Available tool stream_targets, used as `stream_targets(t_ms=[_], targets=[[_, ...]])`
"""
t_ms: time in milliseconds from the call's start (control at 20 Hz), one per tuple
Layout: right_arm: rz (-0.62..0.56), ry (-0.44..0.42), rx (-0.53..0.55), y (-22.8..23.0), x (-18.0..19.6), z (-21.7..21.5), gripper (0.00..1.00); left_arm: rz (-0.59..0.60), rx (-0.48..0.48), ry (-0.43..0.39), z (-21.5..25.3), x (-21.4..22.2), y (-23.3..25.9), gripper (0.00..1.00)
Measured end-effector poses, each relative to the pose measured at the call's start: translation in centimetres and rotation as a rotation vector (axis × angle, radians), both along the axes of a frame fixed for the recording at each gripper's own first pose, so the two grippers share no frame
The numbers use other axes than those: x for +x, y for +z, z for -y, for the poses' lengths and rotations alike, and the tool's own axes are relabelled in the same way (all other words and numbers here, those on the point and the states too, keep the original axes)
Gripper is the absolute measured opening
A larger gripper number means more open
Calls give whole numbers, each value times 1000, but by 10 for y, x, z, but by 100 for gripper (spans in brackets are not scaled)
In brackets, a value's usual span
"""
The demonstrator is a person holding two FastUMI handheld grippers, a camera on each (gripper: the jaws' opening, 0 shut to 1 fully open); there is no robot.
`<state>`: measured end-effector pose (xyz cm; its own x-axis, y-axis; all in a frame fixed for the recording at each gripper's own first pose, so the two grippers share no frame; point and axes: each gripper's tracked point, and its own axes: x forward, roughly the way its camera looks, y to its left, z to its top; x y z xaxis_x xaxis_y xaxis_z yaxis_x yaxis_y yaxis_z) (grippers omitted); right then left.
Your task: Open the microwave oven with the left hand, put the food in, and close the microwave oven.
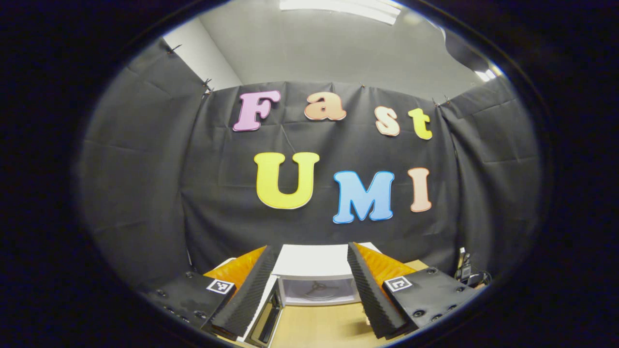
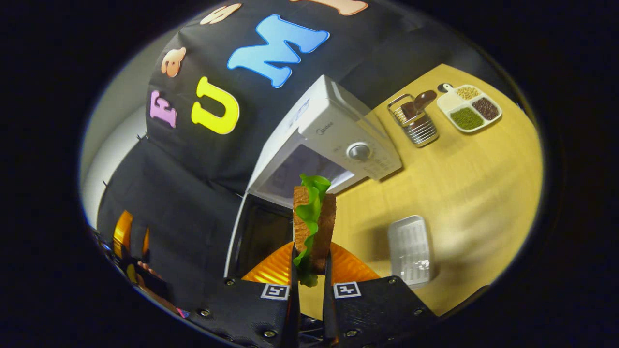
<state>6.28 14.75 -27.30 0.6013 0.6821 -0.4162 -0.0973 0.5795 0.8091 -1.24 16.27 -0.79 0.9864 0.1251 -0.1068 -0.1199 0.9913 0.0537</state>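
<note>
The right gripper (image 2: 309,270) is clamped on a sandwich (image 2: 313,224) held upright before the open microwave (image 2: 338,135) at the table's (image 2: 459,193) far edge. The left gripper (image 1: 312,285), jaws wide and empty, is raised level toward the microwave's cavity.

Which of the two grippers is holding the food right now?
The right gripper: its fingers are clamped on the sandwich. The left gripper is open with nothing between its fingers, facing the microwave.

The left gripper (image 1: 313,285) holds its 2 fingers spread wide with nothing between them, while the right gripper (image 2: 310,270), pointing toward 12 o'clock in its own view, has its fingers clamped close together.
</note>
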Motion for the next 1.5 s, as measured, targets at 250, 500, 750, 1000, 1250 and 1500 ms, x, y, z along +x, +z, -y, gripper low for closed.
stream_targets(t_ms=[250,500,750,1000,1250,1500], targets=[[-35,-110,208,-2,31,-63,19,-4,-6,-17,-31,-12,2,96],[-108,-289,212,-45,82,-96,19,-11,62,-3,-75,-29,5,94],[-105,-440,246,-73,139,-126,19,-24,83,-68,-93,-29,-2,96],[-92,-609,270,-98,197,-152,19,-81,56,-122,-122,-24,-26,98],[-76,-714,277,-121,242,-168,19,-101,60,-116,-159,-25,-31,98],[-75,-806,276,-140,272,-166,19,-119,26,-87,-182,-32,-48,98]])
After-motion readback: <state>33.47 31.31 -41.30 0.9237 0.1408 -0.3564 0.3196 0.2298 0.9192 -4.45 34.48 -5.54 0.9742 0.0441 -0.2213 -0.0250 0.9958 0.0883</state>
